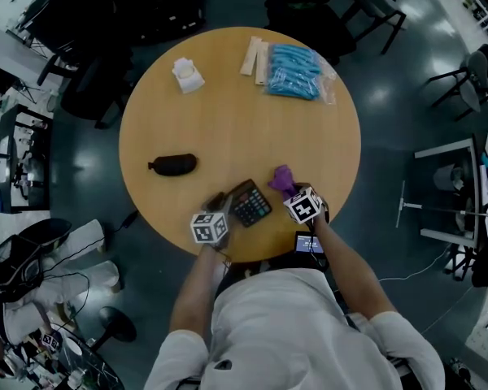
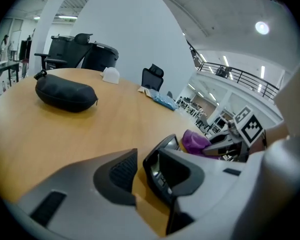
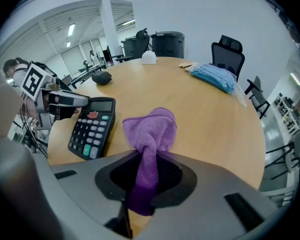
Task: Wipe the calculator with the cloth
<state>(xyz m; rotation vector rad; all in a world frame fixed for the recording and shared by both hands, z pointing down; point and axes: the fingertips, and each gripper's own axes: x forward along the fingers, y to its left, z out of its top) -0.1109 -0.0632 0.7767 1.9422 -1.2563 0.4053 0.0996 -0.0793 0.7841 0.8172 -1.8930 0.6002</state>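
The round wooden table (image 1: 236,112) stands in an open office with dark chairs around it. The calculator (image 1: 250,202) lies near the table's front edge, in front of the person. The left gripper (image 2: 140,164) has its jaws wide apart; the calculator's edge stands between them, close to one pad, with a gap to the other. The right gripper (image 3: 147,171) is closed on the purple cloth (image 3: 151,134), just beside the calculator. A black pouch (image 1: 173,165) lies further left.

Left gripper (image 2: 141,165) view: calculator (image 2: 156,171) mostly hidden behind the right-hand jaw; only one edge shows. Right gripper (image 3: 147,176) view: cloth (image 3: 151,131) tail disappears between the jaws. Key labels too small to read.
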